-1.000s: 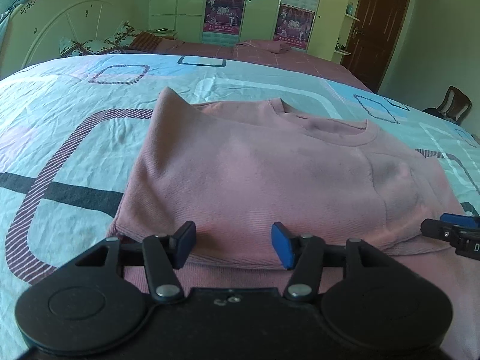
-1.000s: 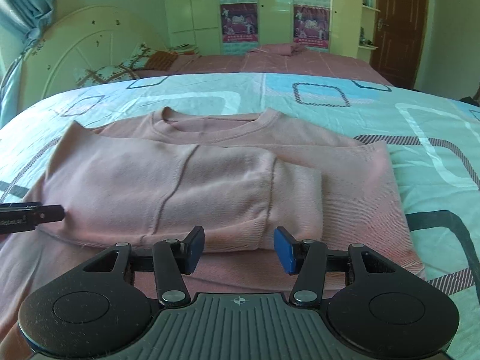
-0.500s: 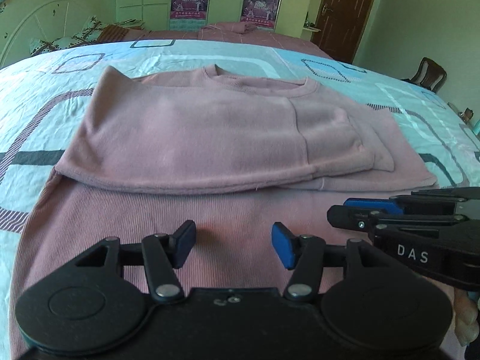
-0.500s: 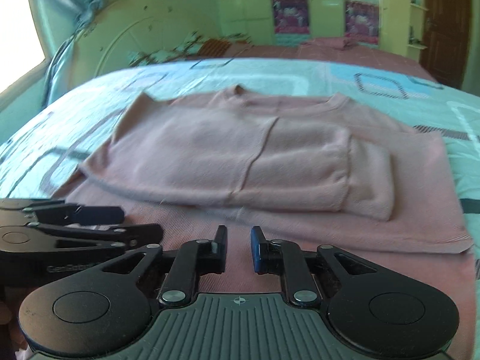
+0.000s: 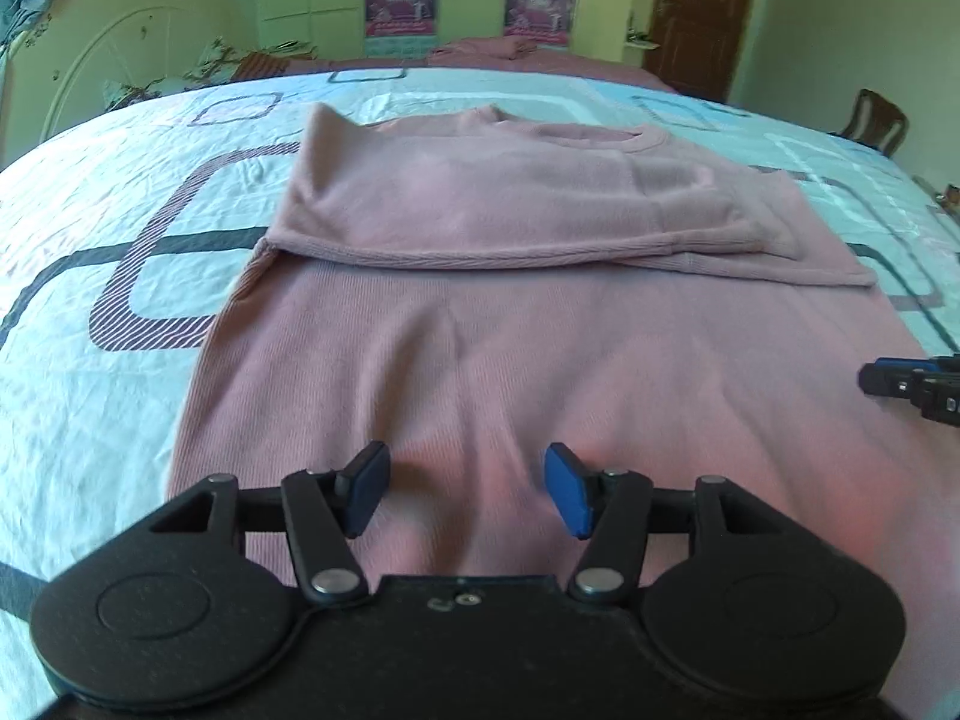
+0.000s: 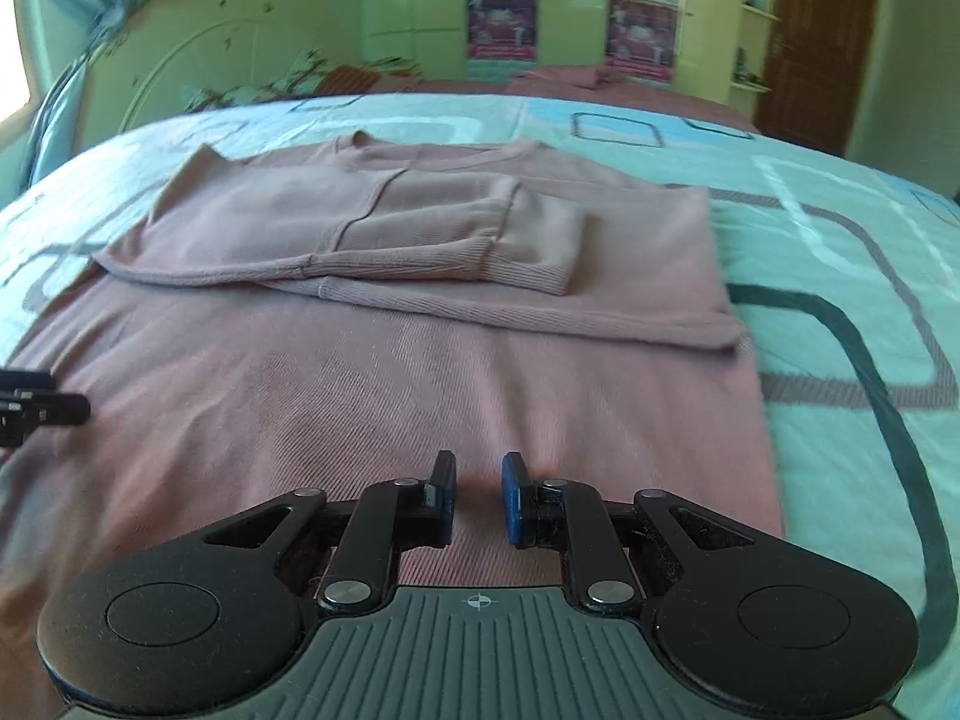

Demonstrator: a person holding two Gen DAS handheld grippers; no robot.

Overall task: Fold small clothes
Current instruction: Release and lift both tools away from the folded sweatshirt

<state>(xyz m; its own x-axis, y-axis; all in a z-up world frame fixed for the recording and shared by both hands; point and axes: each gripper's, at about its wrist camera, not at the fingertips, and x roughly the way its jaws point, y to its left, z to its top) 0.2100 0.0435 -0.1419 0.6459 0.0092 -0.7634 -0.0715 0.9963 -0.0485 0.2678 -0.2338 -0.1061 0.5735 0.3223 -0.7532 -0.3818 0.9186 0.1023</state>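
A pink long-sleeved top (image 5: pixel 516 348) lies flat on the bed, both sleeves folded across its chest (image 6: pixel 420 234). My left gripper (image 5: pixel 467 495) is open and empty, low over the near left part of the top, close to the hem. My right gripper (image 6: pixel 478 498) has its jaws narrowed to a small gap with nothing between them, over the near right part of the top (image 6: pixel 420 420). Each gripper's tip shows at the edge of the other's view (image 5: pixel 912 381) (image 6: pixel 36 408).
The bed has a light blue sheet (image 5: pixel 108 252) with dark rounded-square outlines. A cream headboard (image 5: pixel 120 48) and pillows stand at the far left. Wardrobes with posters (image 6: pixel 501 24), a brown door (image 5: pixel 702 12) and a wooden chair (image 5: pixel 876 120) lie beyond.
Both grippers pulled back from the folded sleeves toward the hem. The right gripper's jaws narrowed from wide open to a small gap. The left stayed open.
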